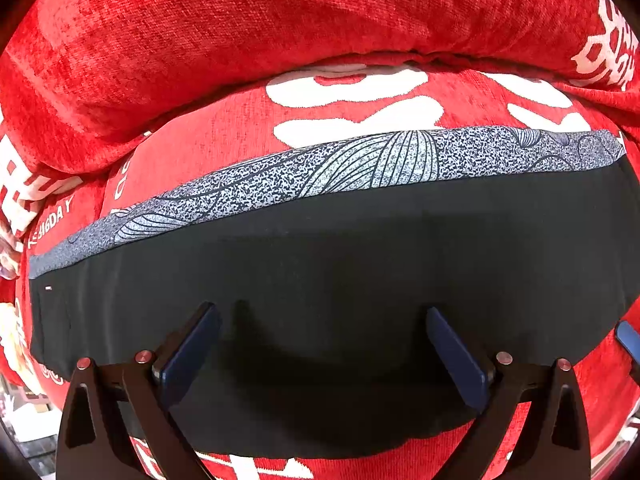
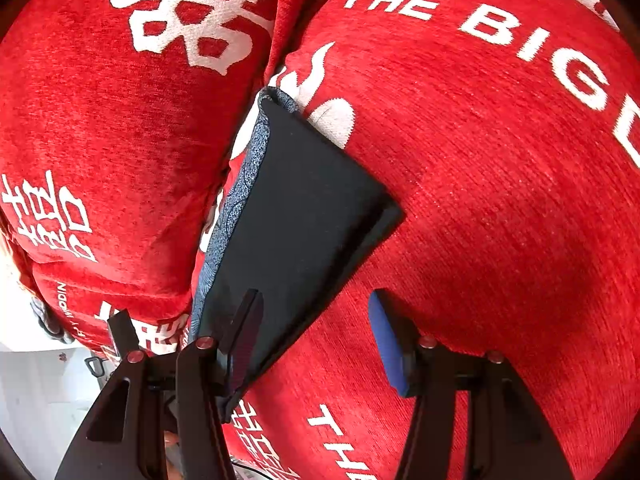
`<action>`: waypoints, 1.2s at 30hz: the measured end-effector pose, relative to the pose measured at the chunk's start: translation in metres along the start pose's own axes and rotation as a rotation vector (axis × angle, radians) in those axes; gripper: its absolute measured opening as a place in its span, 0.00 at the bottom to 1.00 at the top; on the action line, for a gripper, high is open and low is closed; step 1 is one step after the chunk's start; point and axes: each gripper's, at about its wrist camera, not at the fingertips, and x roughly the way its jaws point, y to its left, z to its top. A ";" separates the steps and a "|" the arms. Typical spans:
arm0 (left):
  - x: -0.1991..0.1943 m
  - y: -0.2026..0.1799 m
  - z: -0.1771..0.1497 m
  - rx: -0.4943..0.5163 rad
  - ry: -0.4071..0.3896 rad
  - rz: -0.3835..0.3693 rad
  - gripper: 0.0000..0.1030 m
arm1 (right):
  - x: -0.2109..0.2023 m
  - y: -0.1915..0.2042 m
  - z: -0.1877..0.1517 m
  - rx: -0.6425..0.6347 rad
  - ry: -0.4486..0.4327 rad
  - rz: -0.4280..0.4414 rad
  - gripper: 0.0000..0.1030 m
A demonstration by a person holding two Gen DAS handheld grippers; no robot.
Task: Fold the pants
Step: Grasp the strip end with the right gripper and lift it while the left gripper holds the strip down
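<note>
The pants (image 1: 320,248) are black with a grey patterned band (image 1: 360,164) along the far edge. They lie folded flat on a red sofa seat (image 1: 224,144). My left gripper (image 1: 322,316) is open just above the near part of the black cloth, holding nothing. In the right wrist view the folded pants (image 2: 304,208) show as a dark wedge with the patterned edge (image 2: 240,200) on the left. My right gripper (image 2: 316,308) is open at the pants' near end, its left finger (image 2: 246,332) over the cloth and its right finger (image 2: 386,344) over the seat.
The red sofa backrest (image 1: 240,32) with white lettering rises behind the pants. A back cushion (image 2: 100,140) sits left of the seat cushion (image 2: 500,200). The other gripper's blue pad (image 1: 628,340) shows at the right edge. White floor (image 2: 36,392) lies lower left.
</note>
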 end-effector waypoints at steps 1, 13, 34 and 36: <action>0.000 0.000 0.000 -0.001 0.000 0.000 1.00 | 0.000 0.000 0.000 0.000 0.000 0.000 0.58; 0.002 -0.002 -0.003 -0.001 -0.027 -0.007 1.00 | 0.015 0.002 0.012 -0.013 -0.059 0.083 0.58; 0.010 -0.005 0.022 -0.062 -0.141 0.024 1.00 | 0.032 0.031 0.031 -0.055 -0.031 0.085 0.14; 0.010 -0.003 0.020 -0.067 -0.156 0.017 1.00 | 0.024 0.052 0.028 -0.121 -0.049 0.081 0.14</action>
